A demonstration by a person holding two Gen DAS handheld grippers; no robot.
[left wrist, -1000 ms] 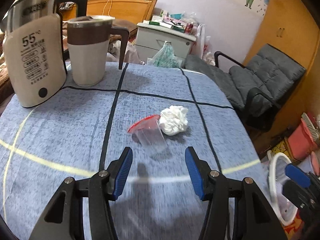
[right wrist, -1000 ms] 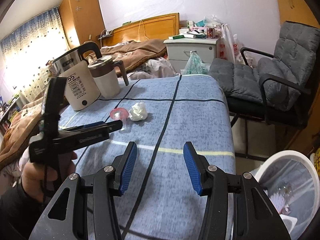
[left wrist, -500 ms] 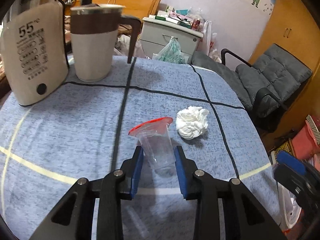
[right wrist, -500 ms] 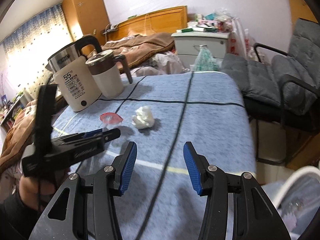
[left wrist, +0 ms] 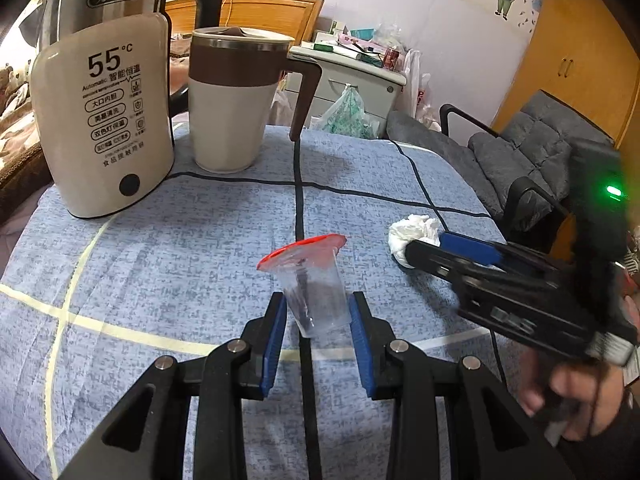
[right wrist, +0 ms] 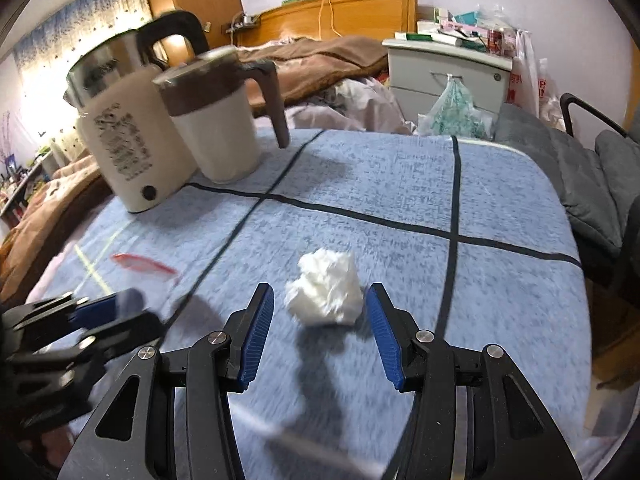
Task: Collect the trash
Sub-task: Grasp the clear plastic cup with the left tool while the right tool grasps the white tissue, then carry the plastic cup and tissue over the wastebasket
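Note:
A clear plastic cup (left wrist: 316, 296) with a red rim lies tilted on the blue checked tablecloth (left wrist: 200, 248). My left gripper (left wrist: 318, 308) is shut on its lower half, with a blue pad pressed on either side. A crumpled white tissue (right wrist: 326, 294) rests on the cloth to the right of the cup. My right gripper (right wrist: 320, 308) is open around it, the tissue sitting between the tips without the pads touching it. In the left wrist view the right gripper (left wrist: 428, 250) reaches the tissue (left wrist: 412, 232) from the right, held by a hand. The cup's red rim (right wrist: 142, 264) shows blurred in the right wrist view.
A cream electric kettle (left wrist: 104, 120) and a cream-and-brown lidded mug (left wrist: 232, 100) stand at the far left of the table. A grey cushioned chair (left wrist: 532, 148) sits beyond the right edge. A white bedside cabinet (right wrist: 444, 68) and a bed lie behind.
My left gripper moved forward over the cup and shut on it. My right gripper swung left and down across the table until its open fingers came around the tissue.

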